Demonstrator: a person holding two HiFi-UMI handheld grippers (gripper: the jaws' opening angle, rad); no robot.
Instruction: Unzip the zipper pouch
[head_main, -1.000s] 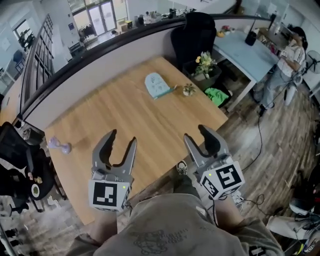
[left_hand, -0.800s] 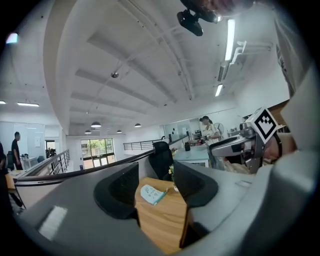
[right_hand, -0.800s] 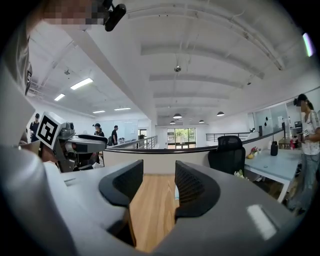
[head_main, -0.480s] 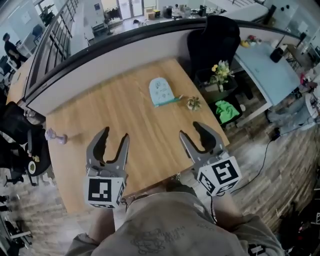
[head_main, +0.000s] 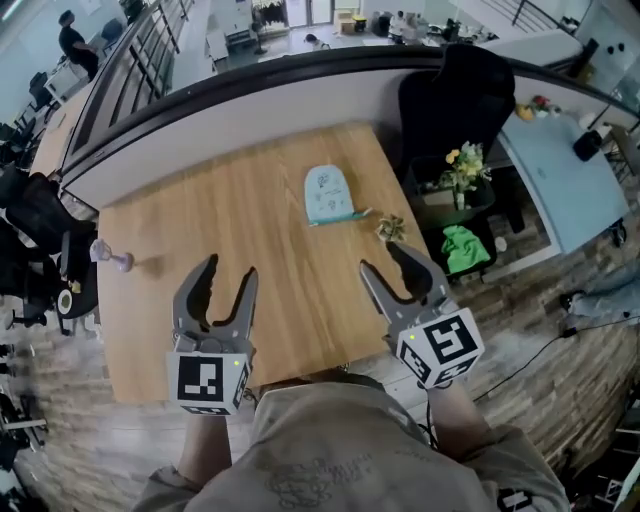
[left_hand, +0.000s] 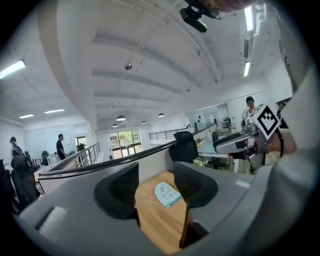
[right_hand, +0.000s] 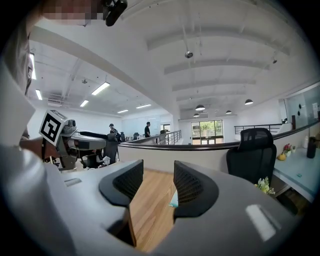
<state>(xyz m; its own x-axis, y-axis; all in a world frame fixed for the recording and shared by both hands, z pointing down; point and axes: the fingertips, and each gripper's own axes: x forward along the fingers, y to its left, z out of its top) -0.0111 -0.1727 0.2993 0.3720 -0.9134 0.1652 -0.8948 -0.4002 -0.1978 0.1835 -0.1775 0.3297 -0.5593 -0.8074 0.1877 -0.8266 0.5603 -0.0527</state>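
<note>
Pale-blue zipper pouch (head_main: 328, 194) lies flat at 12 o'clock on the wooden table (head_main: 250, 330), well apart from both tools. Your left gripper (head_main: 228, 270) at 7 o'clock and right gripper (head_main: 385, 260) at 5 hover over the near edge, jaws spread, nothing between them — probably staged for the reach. The pouch's green edge faces you, likely the zip, handy for pin-and-pull. A small plant (head_main: 390, 228) sits just beside it at 4 o'clock — mind it.
</note>
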